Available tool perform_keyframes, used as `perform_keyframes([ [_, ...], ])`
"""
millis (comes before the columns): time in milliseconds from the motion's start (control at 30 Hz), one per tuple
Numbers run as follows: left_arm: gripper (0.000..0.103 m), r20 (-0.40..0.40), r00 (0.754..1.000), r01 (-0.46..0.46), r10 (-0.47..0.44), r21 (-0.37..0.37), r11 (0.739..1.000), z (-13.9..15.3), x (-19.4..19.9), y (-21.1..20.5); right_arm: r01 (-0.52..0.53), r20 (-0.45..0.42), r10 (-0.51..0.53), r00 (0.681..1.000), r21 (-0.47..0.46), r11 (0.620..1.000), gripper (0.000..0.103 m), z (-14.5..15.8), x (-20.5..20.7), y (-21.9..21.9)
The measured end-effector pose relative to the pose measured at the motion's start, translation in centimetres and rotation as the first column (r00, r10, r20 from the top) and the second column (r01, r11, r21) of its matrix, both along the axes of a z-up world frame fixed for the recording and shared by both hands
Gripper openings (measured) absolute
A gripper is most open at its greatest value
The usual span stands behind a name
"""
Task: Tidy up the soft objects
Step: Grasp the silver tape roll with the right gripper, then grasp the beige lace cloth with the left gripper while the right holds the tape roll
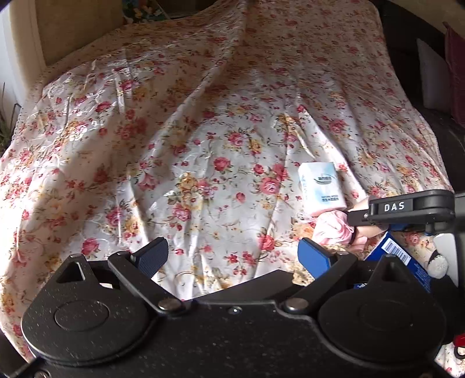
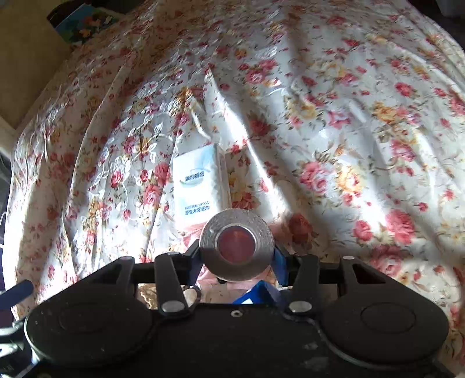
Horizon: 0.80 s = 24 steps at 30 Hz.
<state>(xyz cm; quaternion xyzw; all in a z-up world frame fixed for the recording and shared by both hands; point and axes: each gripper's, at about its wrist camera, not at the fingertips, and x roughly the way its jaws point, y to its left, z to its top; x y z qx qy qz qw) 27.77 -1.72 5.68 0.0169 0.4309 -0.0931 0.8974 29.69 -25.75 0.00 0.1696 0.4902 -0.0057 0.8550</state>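
Note:
A white and pale blue tissue pack [image 1: 321, 186] lies on the floral bedspread [image 1: 203, 130]; it also shows in the right wrist view [image 2: 199, 186]. My left gripper [image 1: 232, 256] is open and empty, low over the spread, left of the pack. My right gripper [image 2: 237, 256] is shut on a round silver object with a red centre [image 2: 237, 244], just short of the pack. In the left wrist view the right gripper [image 1: 360, 216] holds it over a pink soft item [image 1: 331, 226].
A blue box with a barcode [image 1: 398, 258] lies at the right, near a white plush piece [image 1: 436, 266]. A dark sofa with cushions [image 1: 436, 72] stands beyond the spread's right edge. A beige headboard [image 1: 72, 26] stands at the far left.

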Motion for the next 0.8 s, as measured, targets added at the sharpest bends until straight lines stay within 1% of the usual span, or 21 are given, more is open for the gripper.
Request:
perform_keyframes([
  [100, 0.093, -0.016, 1.000, -0.001, 0.000, -0.016, 1.000, -0.3, 0.1, -0.1, 0.042, 0.029, -0.041, 0.999, -0.016, 0.999, 0.048, 1.2, -0.7, -0.8],
  [200, 0.093, -0.034, 0.999, -0.008, 0.007, -0.025, 1.000, -0.6, 0.2, -0.2, 0.106, 0.025, -0.106, 0.994, 0.017, 0.994, 0.048, 1.7, -1.3, -2.5],
  [300, 0.093, -0.040, 0.999, -0.006, 0.005, -0.018, 1.000, -0.6, 0.1, -0.8, 0.140, 0.014, -0.141, 0.990, 0.041, 0.989, 0.048, 1.8, -1.6, -3.8],
  [433, 0.094, -0.019, 1.000, 0.022, -0.022, 0.000, 1.000, 0.1, 0.3, -2.4, 0.177, 0.045, -0.177, 0.983, -0.006, 0.984, 0.048, 2.8, -1.9, -4.6],
  [500, 0.095, -0.028, 0.998, 0.048, -0.048, 0.000, 0.999, 0.3, 1.0, -3.5, 0.190, 0.063, -0.188, 0.980, -0.017, 0.982, 0.048, 3.4, -2.2, -5.4],
  [600, 0.096, -0.087, 0.991, 0.103, -0.104, -0.009, 0.995, -0.1, 2.7, -5.4, 0.211, 0.068, -0.210, 0.975, -0.003, 0.977, 0.048, 3.7, -2.4, -6.6],
  [700, 0.096, -0.153, 0.976, 0.162, -0.154, 0.038, 0.986, -1.3, 4.0, -7.5, 0.241, 0.073, -0.241, 0.968, 0.014, 0.970, 0.048, 4.0, -2.6, -7.8],
  [800, 0.096, -0.229, 0.956, 0.209, -0.184, 0.089, 0.974, -3.0, 4.9, -9.2, 0.265, 0.088, -0.264, 0.961, 0.000, 0.964, 0.048, 4.3, -2.6, -8.5],
])
